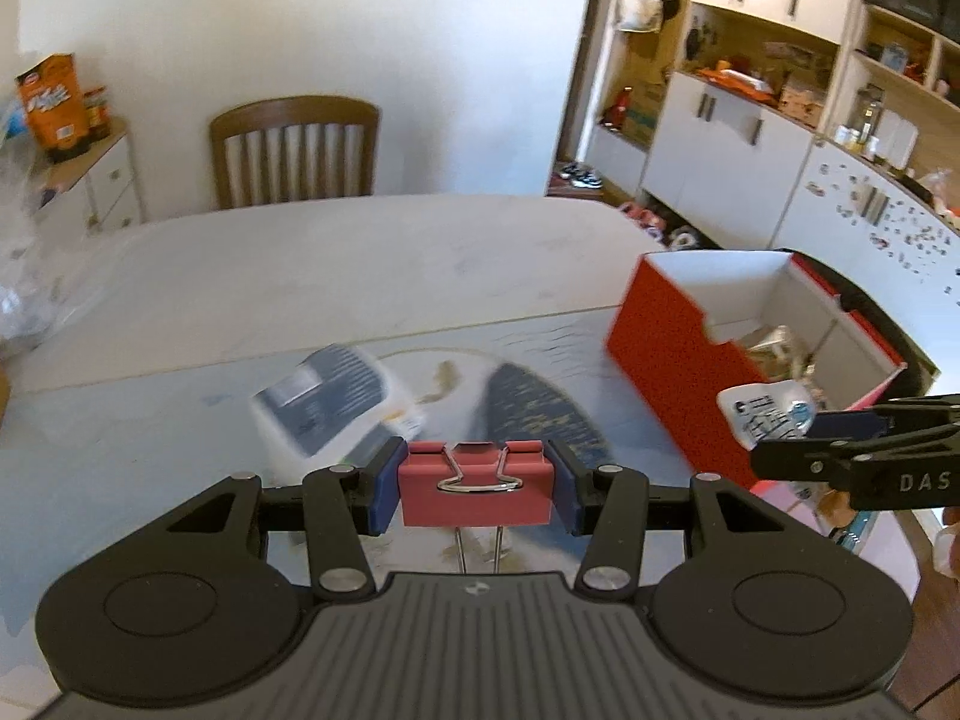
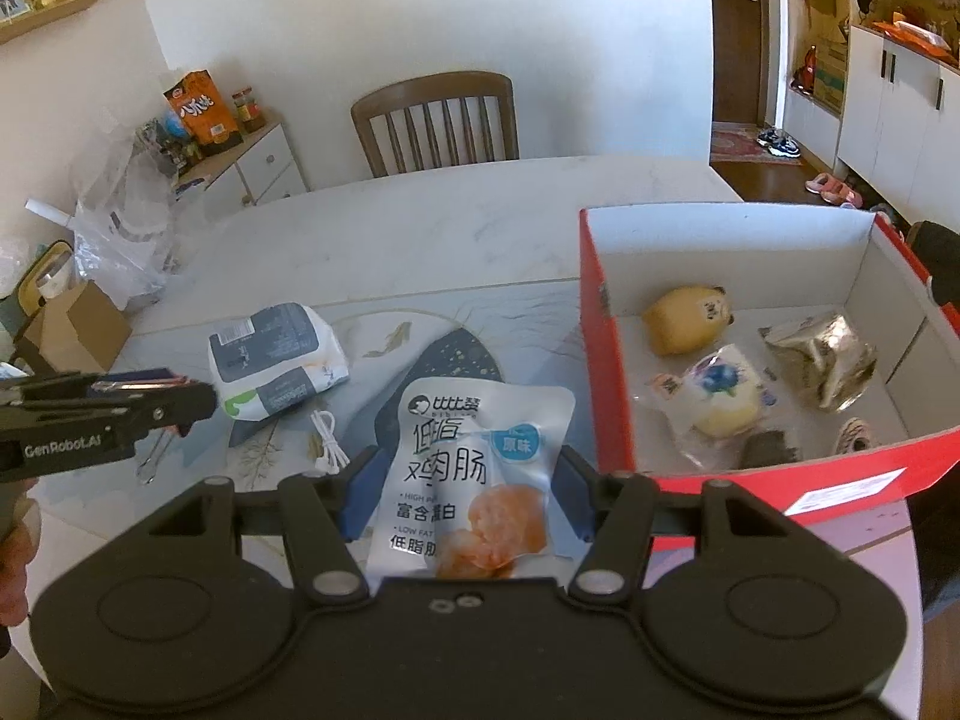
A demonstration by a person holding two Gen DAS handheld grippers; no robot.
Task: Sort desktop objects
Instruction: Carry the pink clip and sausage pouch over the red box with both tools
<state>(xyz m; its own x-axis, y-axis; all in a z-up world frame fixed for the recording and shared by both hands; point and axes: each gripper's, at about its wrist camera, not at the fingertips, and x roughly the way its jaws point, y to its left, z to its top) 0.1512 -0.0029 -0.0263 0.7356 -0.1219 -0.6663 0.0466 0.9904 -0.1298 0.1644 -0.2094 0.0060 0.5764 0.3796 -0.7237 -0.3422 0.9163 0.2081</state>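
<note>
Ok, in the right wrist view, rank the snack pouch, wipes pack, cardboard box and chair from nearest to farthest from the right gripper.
1. Snack pouch, held in the right gripper.
2. Wipes pack, ahead left on the table.
3. Cardboard box, far left.
4. Chair, behind the table.

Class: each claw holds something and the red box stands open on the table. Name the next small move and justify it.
Probably carry the right claw over the red box and release the snack pouch; it is gripped, the box sits close on its right, and similar items already lie inside. The left claw, holding the red binder clip, could follow.

Wooden chair (image 2: 435, 120) behind table (image 2: 480, 210); perhaps shoes (image 2: 777, 144) by the door
</note>
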